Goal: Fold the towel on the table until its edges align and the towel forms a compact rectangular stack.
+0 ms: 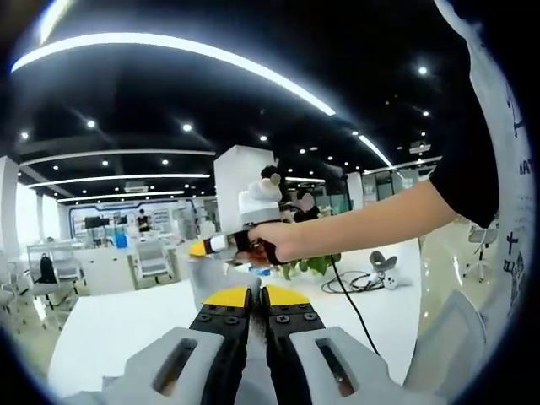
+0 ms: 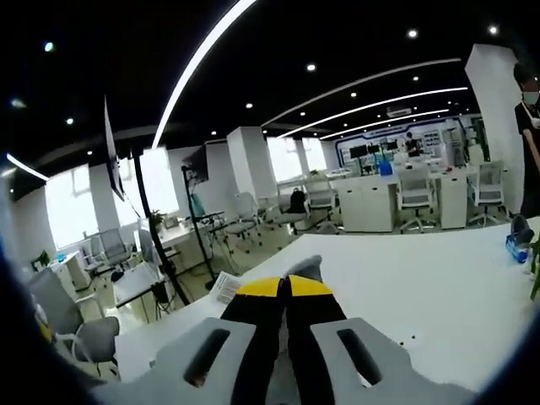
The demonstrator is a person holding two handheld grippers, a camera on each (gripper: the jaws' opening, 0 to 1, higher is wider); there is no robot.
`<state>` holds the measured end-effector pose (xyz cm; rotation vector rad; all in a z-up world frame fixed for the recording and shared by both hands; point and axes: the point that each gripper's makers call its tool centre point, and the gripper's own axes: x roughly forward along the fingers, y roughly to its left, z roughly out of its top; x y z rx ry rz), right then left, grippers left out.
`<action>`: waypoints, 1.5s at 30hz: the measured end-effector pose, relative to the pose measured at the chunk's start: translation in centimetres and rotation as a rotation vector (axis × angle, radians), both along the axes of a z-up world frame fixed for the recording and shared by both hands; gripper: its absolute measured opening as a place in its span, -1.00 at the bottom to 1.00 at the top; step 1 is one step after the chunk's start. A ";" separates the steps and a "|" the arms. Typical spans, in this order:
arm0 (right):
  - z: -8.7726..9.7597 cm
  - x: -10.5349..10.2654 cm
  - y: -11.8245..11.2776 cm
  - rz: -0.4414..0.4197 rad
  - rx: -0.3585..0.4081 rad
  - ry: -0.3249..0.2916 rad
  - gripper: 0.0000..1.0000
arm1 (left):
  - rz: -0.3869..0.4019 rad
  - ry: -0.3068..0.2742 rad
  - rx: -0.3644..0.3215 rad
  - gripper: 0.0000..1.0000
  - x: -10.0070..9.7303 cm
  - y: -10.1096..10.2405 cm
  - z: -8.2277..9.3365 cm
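In the left gripper view my left gripper (image 1: 253,295) has its yellow-tipped jaws pressed together, with a thin strip of the grey towel (image 1: 211,272) pinched between them. The towel rises just past the tips to the right gripper (image 1: 199,247), which a person's hand (image 1: 272,241) holds close ahead. In the right gripper view my right gripper (image 2: 283,287) is also shut, and a corner of the grey towel (image 2: 309,268) pokes out above its tips. Both grippers are held up over the white table (image 2: 439,287). The rest of the towel is hidden below the jaws.
On the table stand a green plant (image 1: 309,265), a black cable (image 1: 348,285) and a small white device (image 1: 388,275). A printed paper (image 2: 224,288) lies near the table's left edge, a blue item (image 2: 518,246) at the right. Office chairs and desks stand beyond.
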<state>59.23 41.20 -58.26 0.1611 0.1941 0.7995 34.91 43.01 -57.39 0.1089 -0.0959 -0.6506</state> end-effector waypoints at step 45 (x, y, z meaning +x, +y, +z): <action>-4.7 0.1 7.4 0.108 -0.002 0.075 -1.00 | 0.252 0.122 0.071 -0.89 -1.0 10.4 -5.9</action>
